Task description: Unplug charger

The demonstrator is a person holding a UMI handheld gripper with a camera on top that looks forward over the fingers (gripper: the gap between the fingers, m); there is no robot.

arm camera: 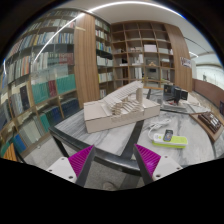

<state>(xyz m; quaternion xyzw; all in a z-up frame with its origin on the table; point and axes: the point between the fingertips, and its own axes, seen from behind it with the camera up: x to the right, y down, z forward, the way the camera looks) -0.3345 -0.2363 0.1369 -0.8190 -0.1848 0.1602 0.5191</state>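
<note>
A small white charger block with a dark part on top [169, 135] is seen on the pale tabletop [120, 140], ahead of the tongs [114, 158] and off to their right (its cord is too small to trace). The tongs are held wide, with nothing between the pink pads [80, 158]. A big wooden building model [115, 105] stands straight ahead. Tall wooden bookshelves [50, 70] fill the room.

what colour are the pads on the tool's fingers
Magenta pink pads, seen in the gripper view. The tool is open, with nothing between its fingers.
</note>
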